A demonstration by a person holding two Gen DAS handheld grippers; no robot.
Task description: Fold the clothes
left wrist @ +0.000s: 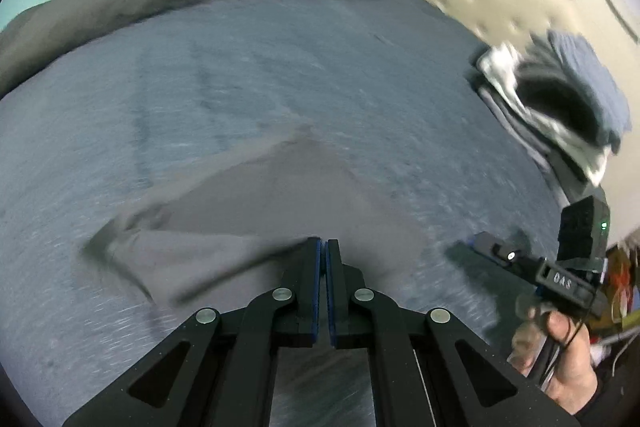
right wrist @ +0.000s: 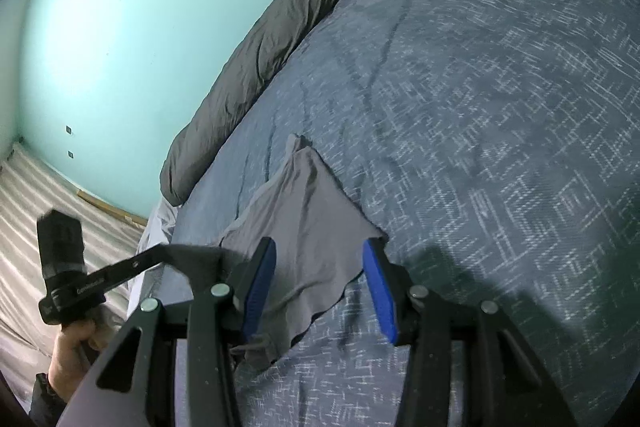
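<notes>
Left view: my left gripper (left wrist: 323, 241), low centre, is clamped on the grey garment's (left wrist: 256, 211) edge to carry the fold across the bed (left wrist: 280, 67).

Right view: my right gripper (right wrist: 320, 279) hangs half open and empty over the garment's near corner at lower centre, ready to pin it.

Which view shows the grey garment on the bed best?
The right wrist view: the grey garment is sharp, with its edges and folds clear on the blue bedspread. The left wrist view shows it motion-blurred, partly behind the shut left gripper.
</notes>
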